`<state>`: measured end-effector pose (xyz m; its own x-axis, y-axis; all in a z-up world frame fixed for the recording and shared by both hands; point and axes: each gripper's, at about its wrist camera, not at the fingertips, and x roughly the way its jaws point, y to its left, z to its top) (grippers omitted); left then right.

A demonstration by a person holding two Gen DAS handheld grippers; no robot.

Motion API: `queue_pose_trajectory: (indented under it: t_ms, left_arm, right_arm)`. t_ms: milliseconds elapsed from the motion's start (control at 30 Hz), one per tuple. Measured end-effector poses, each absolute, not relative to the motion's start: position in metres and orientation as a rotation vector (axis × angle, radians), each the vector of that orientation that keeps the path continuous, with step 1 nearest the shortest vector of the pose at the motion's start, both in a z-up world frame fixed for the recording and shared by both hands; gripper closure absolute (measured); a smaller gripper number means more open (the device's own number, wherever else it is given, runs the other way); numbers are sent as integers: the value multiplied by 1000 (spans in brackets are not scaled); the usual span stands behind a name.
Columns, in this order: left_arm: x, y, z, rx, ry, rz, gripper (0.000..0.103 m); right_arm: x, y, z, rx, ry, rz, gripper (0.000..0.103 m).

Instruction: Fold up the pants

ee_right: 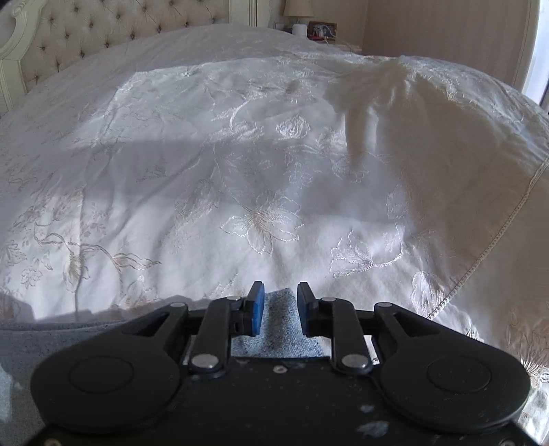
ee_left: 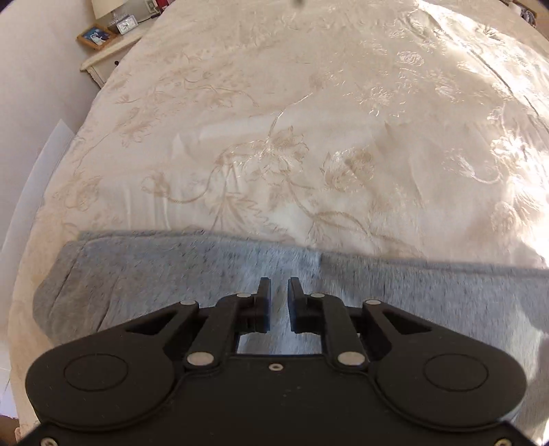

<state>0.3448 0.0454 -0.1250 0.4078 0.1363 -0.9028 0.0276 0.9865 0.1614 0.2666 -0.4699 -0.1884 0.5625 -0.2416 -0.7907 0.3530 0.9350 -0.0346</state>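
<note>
Left wrist view: grey pants [ee_left: 178,274] lie flat across the near edge of the bed, on a cream bedspread [ee_left: 308,137] with embroidered flowers; folded end with a seam toward the bed's left edge, the rest running off to the right. Left gripper [ee_left: 278,286] hangs over the middle of the fabric, jaws narrowly apart, nothing visibly pinched between them; fabric under it is motion-blurred. A nightstand [ee_left: 103,65] with a small clock [ee_left: 127,24] and a framed picture [ee_left: 96,36] stands beyond the bed's far left corner. Right wrist view: right gripper [ee_right: 280,291] has jaws spread, blue pads [ee_right: 258,308] showing, a strip of grey pants [ee_right: 279,322] lying in the gap, pads not pressing it. More grey cloth shows at the near left edge. Bedspread [ee_right: 206,171] fills the rest, tufted headboard [ee_right: 103,31] at the far edge.
</note>
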Motion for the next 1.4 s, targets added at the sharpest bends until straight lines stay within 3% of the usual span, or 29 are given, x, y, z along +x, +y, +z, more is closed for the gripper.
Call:
queue_pose_trajectory:
  t_ms: [300,433,567,767,933,1067,1233,1333,1400]
  left_arm:
    - [234,81,-155,125,1272,86,82]
    - [217,87,-186,161,1316,79,80]
    - [218,82,-175,202,1291,37,81]
    - [243,110,-119,170,1111,58,80]
    - [284,148,-153,181,1199,164,73]
    - [290,155,-191,246,1276,194,75]
    - [277,128,-190,402,1218,191,83]
    - [265,121,-177,394,1207,180,82]
    - [257,117,-161,324,1212,157,74]
  right_arm:
    - [204,-329,-148,133,875,-67,71]
    - [184,-264,-163,63,933,51,70]
    - [181,-227,-209,-78,1096,73,70]
    - [176,-232,-200,-17,1105,-8,69]
    - [167,-243,-185,43,1114,-127,66]
    - [154,-252,-177,83,1191,-231,65]
    - [131,-281,-170,175,1165,-250,65]
    - [117,-316,-168,303,1063,-238,64]
    - [116,-343,-170,384,1018,-239,64]
